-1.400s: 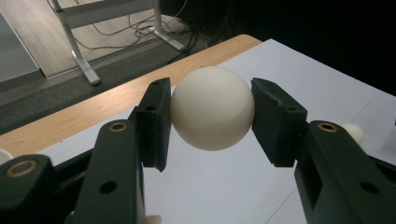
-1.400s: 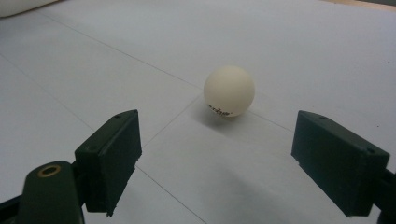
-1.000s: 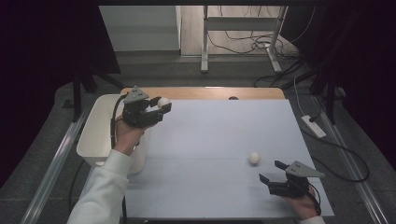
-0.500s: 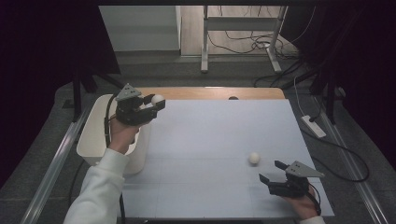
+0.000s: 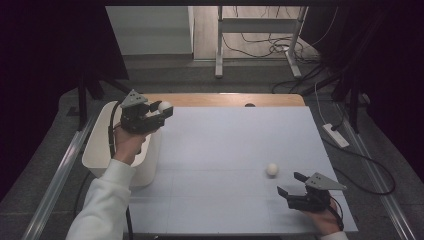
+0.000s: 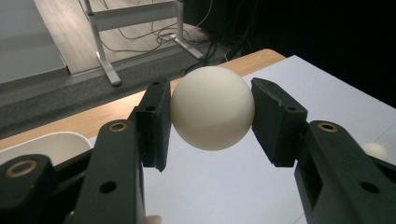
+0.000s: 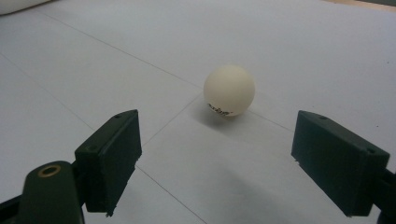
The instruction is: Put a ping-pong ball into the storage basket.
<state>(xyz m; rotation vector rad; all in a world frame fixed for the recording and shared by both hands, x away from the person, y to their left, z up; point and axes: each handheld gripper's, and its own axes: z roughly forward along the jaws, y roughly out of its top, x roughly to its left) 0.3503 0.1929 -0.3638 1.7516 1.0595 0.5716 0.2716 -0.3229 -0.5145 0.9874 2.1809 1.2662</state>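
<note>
My left gripper (image 5: 161, 112) is raised at the table's left edge, above the rim of a white bin (image 5: 98, 152). It is shut on a white ball (image 5: 164, 106). In the left gripper view both black pads (image 6: 158, 122) press the ball (image 6: 212, 107) from either side, with my left gripper (image 6: 210, 117) pointing along the table. A second white ball (image 5: 272, 169) lies on the white tabletop at the near right. My right gripper (image 5: 291, 183) rests just short of it, open; in the right gripper view that ball (image 7: 229, 90) sits ahead of my right gripper (image 7: 217, 161), between the lines of the wide-spread jaws.
The white tabletop (image 5: 225, 145) has a wooden strip (image 5: 225, 99) along its far edge. A metal rail (image 5: 55, 175) runs beside the bin on the left. A power strip (image 5: 335, 135) and cables lie on the floor to the right, with a metal stand (image 5: 260, 30) beyond the table.
My left hand has drifted a little to the left with the ball, closer over the bin. The right gripper and the ball on the table have kept still.
</note>
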